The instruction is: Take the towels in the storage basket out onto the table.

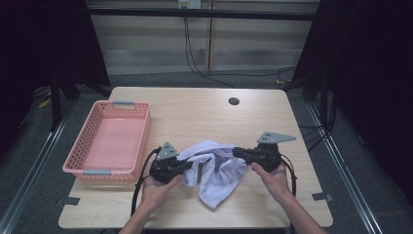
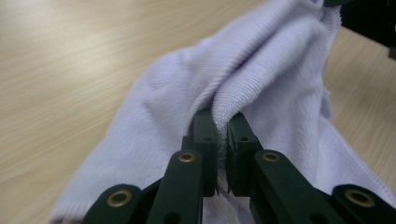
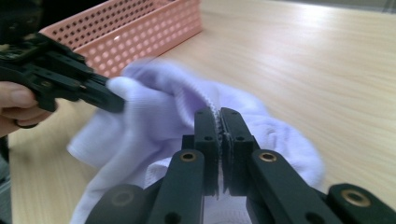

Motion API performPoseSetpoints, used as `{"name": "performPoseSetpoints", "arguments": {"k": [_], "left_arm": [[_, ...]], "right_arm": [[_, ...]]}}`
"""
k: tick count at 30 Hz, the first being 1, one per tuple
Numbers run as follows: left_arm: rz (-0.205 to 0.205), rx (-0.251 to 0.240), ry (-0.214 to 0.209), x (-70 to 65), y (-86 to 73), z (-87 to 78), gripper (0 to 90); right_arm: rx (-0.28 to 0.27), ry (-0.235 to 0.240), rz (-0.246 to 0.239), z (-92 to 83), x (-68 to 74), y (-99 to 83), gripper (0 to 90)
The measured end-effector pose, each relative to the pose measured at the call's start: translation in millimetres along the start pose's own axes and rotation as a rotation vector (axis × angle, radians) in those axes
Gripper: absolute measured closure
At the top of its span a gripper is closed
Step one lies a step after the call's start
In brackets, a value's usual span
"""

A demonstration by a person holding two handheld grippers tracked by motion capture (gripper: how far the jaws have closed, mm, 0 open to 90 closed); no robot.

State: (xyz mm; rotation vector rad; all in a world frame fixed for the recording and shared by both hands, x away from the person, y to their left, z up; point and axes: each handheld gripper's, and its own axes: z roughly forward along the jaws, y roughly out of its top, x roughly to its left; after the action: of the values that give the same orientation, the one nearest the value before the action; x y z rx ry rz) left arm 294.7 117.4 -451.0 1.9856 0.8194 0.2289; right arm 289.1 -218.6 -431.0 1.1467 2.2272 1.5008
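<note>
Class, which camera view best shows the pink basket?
The high view: the whole pink basket sits on the table's left, empty inside, apart from the white cloth. The right gripper view catches just one perforated wall and corner behind the cloth. In the left gripper view, cloth and tabletop are in front of the camera.

Left gripper (image 2: 223, 128): jaws pinched on a ribbed fold of the white cloth (image 2: 261, 79), which drapes over the light wooden table (image 2: 70, 70).

Pale wooden table (image 1: 195, 114) on grey floor (image 1: 29, 161), black drapes (image 1: 44, 44) either side, perhaps panelled wall (image 1: 243, 44) behind.
</note>
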Motion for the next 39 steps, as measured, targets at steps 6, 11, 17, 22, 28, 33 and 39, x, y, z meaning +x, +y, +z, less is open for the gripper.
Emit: {"name": "performPoseSetpoints", "arguments": {"k": [6,11,17,22,28,33,39], "left_arm": [[-0.015,-0.070,0.041,15.5,8.3,-25.1,85.4],[-0.028,-0.004,0.073,28.0,-1.3,-24.7,83.8],[-0.038,-0.059,-0.013,26.3,-4.2,-37.1,64.1],[-0.026,-0.124,-0.066,14.6,7.3,-39.4,56.7],[0.016,-0.076,-0.109,-0.1,14.4,-27.6,58.1],[0.047,0.033,-0.101,-7.1,5.5,3.1,56.4],[0.097,0.181,-0.058,-4.9,-13.4,44.0,48.3]], "right_arm": [[-0.048,-0.020,0.018,-30.1,-9.8,10.6,86.9],[-0.026,-0.064,-0.007,-43.7,-9.0,5.7,87.0],[0.017,-0.110,0.081,-39.0,-41.7,-17.3,87.0],[0.032,-0.097,0.084,-36.2,-43.1,-19.7,86.3],[0.068,-0.056,0.036,-26.4,-34.9,-21.0,72.2],[0.060,-0.048,0.016,-22.0,-30.6,-17.2,55.8],[0.076,-0.051,-0.047,0.2,-27.2,-7.2,43.3]]}}
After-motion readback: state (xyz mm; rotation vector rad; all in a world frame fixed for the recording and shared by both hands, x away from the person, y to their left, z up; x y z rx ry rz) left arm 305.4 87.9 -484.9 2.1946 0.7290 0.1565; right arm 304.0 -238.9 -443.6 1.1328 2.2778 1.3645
